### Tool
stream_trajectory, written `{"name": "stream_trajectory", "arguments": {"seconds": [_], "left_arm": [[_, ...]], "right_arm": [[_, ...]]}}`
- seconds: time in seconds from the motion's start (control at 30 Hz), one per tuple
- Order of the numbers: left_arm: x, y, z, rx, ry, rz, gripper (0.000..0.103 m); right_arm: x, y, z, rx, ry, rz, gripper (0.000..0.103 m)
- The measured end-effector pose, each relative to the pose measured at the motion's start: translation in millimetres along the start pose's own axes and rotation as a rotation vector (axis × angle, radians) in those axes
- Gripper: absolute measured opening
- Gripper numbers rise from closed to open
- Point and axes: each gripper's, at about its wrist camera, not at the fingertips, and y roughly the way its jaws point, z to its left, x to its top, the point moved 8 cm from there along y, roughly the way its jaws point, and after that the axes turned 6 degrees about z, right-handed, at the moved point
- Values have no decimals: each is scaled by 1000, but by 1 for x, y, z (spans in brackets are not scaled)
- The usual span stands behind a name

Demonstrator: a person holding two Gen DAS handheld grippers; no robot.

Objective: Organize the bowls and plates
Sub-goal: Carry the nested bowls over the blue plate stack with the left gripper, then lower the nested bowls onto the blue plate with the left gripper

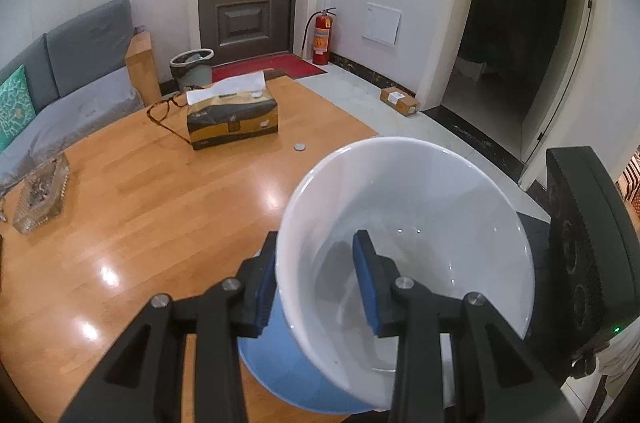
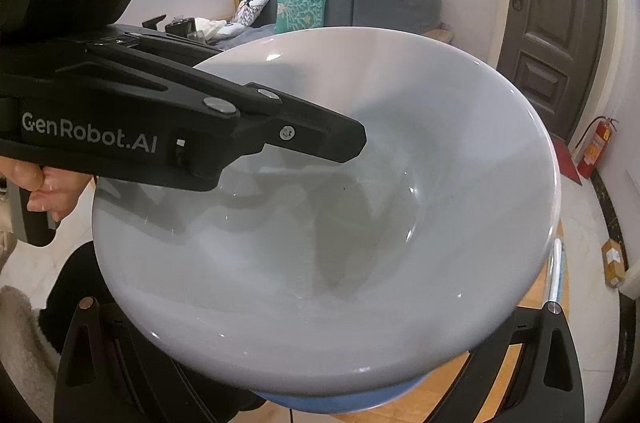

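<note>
Glossy wooden planks are making up the surface [image 1: 132, 207], which is carrying a yellow-and-black tissue box [image 1: 232, 121] at its far side. Nearer than that box, the left hand-held gripper [image 1: 316, 283] is pinching the wall of a large white ceramic bowl [image 1: 404, 223], one blue pad outside, one inside, tilting it over a blue dish [image 1: 280, 379] below. The right hand-held gripper is sitting under the bowl [image 2: 320, 263] in its own view, fingertips hidden, so I cannot tell its state.
</note>
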Motion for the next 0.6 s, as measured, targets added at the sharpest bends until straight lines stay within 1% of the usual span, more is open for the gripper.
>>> {"name": "stream_trajectory", "arguments": {"seconds": [0.6], "left_arm": [[-11, 28, 10, -36, -33, 35, 32]], "right_arm": [[2, 28, -4, 25, 29, 49, 97]]}}
